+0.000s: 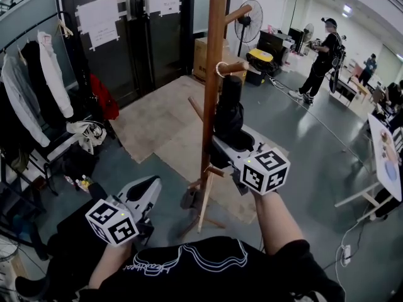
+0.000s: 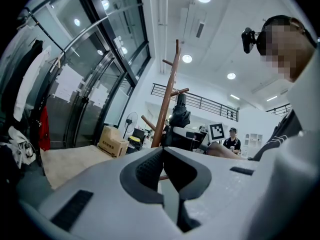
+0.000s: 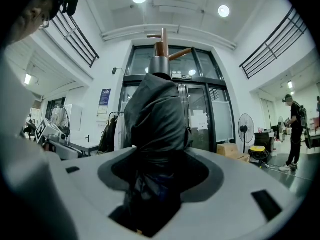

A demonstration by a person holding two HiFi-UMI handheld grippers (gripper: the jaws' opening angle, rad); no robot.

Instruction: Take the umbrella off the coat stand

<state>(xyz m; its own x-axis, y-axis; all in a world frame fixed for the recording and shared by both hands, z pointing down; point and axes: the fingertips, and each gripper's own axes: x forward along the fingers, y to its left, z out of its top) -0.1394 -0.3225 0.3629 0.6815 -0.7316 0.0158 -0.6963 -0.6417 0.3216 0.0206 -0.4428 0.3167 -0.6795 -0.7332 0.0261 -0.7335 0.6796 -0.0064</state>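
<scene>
A tall wooden coat stand [image 1: 214, 74] rises in the middle of the head view. A black folded umbrella [image 1: 230, 115] hangs beside its pole, its pale loop [image 1: 221, 69] over a short peg. My right gripper [image 1: 225, 140] is shut on the umbrella's lower part; in the right gripper view the dark fabric [image 3: 156, 114] fills the gap in my right gripper [image 3: 157, 159], with the stand's top [image 3: 161, 46] behind. My left gripper [image 1: 151, 186] hangs low at the left, apart from the stand. The left gripper [image 2: 162, 151] is shut and holds nothing. The stand [image 2: 167, 104] and umbrella [image 2: 180, 114] lie ahead of it.
A clothes rack with coats [image 1: 38, 87] lines the left wall. A beige mat [image 1: 157, 128] covers the floor behind the stand. A cardboard box [image 1: 201, 55] and a standing fan [image 1: 250, 21] are further back. People [image 1: 324, 55] stand at the far right, near a white table [image 1: 384, 150].
</scene>
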